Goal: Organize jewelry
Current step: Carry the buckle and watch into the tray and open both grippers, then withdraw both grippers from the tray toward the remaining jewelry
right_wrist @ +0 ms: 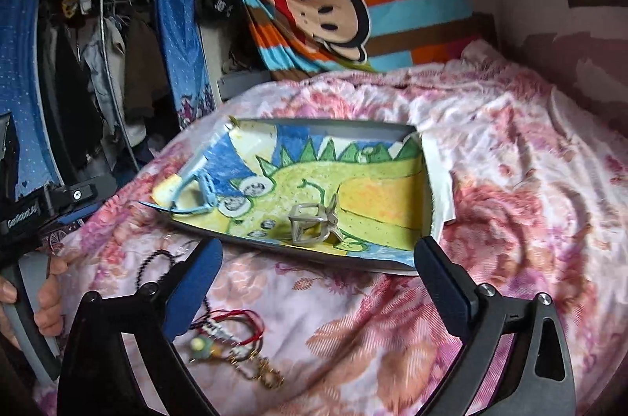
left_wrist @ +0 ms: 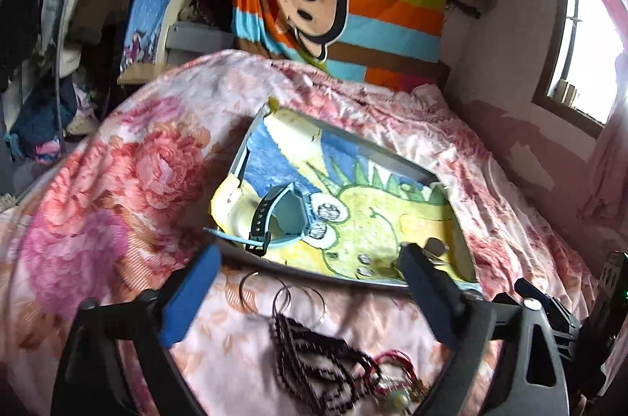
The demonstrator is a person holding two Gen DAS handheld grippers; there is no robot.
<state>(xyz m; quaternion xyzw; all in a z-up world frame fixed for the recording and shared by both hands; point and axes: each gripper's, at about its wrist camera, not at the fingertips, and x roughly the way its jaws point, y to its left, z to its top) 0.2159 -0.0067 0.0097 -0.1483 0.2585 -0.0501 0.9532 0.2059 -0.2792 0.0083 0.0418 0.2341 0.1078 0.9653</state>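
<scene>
Jewelry: silver clasp (right_wrist: pixel 314 225) shows only in right view; both grippers' fingers spread wide, empty.

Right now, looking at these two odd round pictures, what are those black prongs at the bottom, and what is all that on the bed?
There is no robot here. A person holds a two-fingered grabbing tool in each hand, and a wide-angle camera on each tool looks forward along its fingers. One picture comes from the left gripper, the other from the right gripper. Both stand open and hold nothing.

On the flowered bedspread lies a tray lined with a child's crayon drawing. In it are a light blue watch and a silvery clasp-like piece; I cannot tell exactly what it is.

In front of the tray, loose on the bedspread, lie dark beaded strands, thin wire hoops and red cord bracelets.
</scene>
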